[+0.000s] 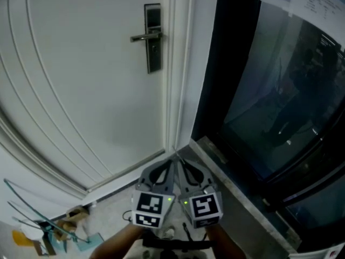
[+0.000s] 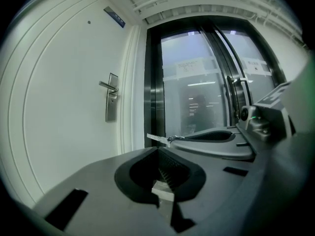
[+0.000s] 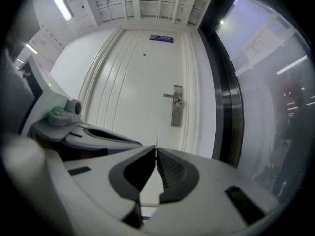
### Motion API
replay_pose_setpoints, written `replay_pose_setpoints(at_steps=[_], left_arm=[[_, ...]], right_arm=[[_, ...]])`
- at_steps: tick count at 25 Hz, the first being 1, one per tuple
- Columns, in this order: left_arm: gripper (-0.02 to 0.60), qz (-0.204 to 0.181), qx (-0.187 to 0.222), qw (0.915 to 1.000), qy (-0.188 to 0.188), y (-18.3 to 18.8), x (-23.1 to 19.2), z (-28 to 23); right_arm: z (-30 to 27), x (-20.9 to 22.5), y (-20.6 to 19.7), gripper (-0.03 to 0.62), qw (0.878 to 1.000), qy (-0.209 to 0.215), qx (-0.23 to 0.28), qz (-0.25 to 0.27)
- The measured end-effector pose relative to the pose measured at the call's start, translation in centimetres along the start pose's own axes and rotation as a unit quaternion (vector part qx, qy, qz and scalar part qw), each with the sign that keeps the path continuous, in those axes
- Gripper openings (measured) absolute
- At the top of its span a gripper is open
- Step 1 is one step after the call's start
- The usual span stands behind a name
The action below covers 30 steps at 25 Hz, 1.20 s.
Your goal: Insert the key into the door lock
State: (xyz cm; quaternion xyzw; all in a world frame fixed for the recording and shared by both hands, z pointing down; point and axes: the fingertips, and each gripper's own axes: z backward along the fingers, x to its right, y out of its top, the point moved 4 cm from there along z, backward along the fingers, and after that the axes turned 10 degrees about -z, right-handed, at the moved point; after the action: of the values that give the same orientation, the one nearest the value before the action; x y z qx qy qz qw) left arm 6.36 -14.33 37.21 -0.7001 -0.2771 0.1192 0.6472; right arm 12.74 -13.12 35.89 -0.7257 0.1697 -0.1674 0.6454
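Observation:
The white door (image 1: 81,90) carries a metal lock plate (image 1: 153,36) with a lever handle (image 1: 143,36); the plate also shows in the left gripper view (image 2: 112,104) and in the right gripper view (image 3: 177,112). My right gripper (image 1: 180,163) is shut on a thin silver key (image 2: 156,138), whose blade sticks out past the tips toward the door. In the right gripper view the key (image 3: 156,141) appears edge-on. My left gripper (image 1: 171,164) is shut with nothing in it, pressed close beside the right one. Both are well below the lock and apart from the door.
Right of the white door frame (image 1: 175,90) stands a dark glass panel (image 1: 269,90) with a grey sill (image 1: 242,193). Wire hangers and paper scraps (image 1: 48,231) lie on the floor at the lower left. A small blue sign (image 3: 161,39) sits high on the door.

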Motion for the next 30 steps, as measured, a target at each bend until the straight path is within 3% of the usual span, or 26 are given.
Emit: replay_pose_setpoints(at_steps=[10, 17, 24, 30], left_arm=[[0.003, 0.005, 0.004, 1.0, -0.003, -0.3, -0.6, -2.2], [0.003, 0.013, 0.009, 0.9998, -0.009, -0.3, -3.4, -5.1], [0.003, 0.017, 0.019, 0.9996, -0.01, 0.3, -8.0, -8.4], [0.003, 0.011, 0.031, 0.9993, -0.019, 0.8, -11.9, -11.1]], right_arm=[[-1.8, 1.5, 0.0, 0.018, 1.0, -0.004, -0.007, 0.027], [-5.7, 2.2, 0.8, 0.018, 0.998, -0.008, -0.016, 0.066], [-11.1, 3.1, 2.7, 0.018, 0.989, -0.02, -0.023, 0.146], [-15.7, 4.0, 4.7, 0.018, 0.967, -0.042, -0.011, 0.251]])
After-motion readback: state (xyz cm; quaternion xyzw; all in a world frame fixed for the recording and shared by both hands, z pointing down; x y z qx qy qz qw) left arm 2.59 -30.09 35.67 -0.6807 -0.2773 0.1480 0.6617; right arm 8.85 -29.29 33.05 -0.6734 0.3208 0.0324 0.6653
